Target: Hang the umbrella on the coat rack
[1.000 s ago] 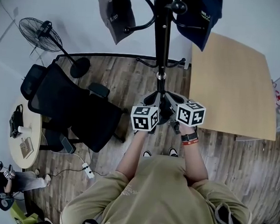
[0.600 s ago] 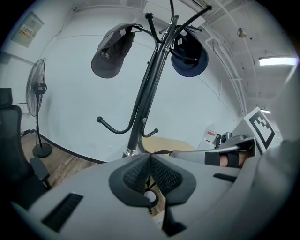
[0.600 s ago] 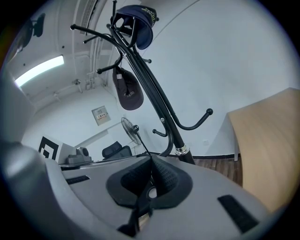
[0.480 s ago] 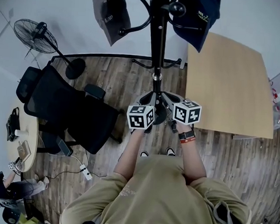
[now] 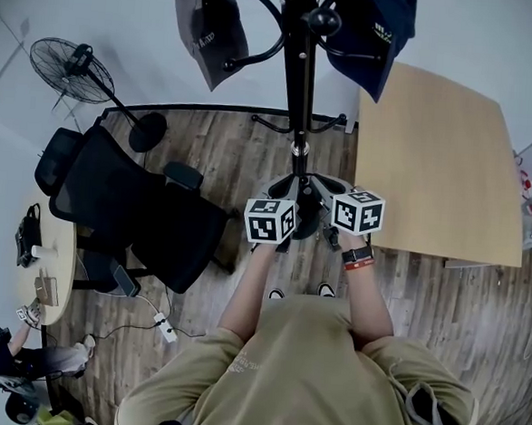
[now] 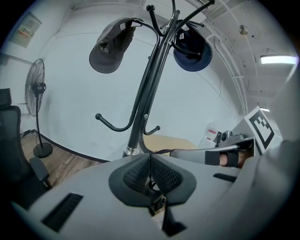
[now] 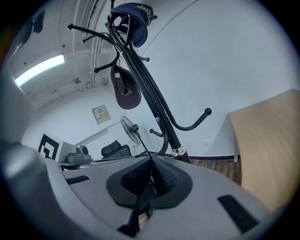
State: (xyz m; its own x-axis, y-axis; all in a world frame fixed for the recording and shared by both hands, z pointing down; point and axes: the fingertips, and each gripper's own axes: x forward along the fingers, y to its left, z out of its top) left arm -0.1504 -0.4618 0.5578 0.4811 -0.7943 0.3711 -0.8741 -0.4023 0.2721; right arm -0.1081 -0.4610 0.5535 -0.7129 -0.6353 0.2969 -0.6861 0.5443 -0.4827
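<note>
The black coat rack (image 5: 301,91) stands straight ahead of me, its pole (image 6: 145,98) rising just beyond both grippers. A grey cap (image 5: 209,26) and a navy cap (image 5: 374,28) hang on its top hooks. A lower hook (image 7: 194,123) curves out bare. My left gripper (image 6: 150,157) and right gripper (image 7: 151,159) are side by side, both shut. A thin dark strap (image 6: 164,151) of the umbrella is stretched between the two. The umbrella's body is hidden under the grippers. In the head view only the marker cubes (image 5: 270,222) (image 5: 358,212) show well.
A wooden table (image 5: 442,165) stands to the right of the rack. A black office chair (image 5: 130,207) and a floor fan (image 5: 72,62) are at the left. A round table (image 5: 39,273) and a person (image 5: 20,358) are at the far left.
Both grippers stay shut and close together in front of the pole. The head view has shifted slightly; nothing was taken or let go.
</note>
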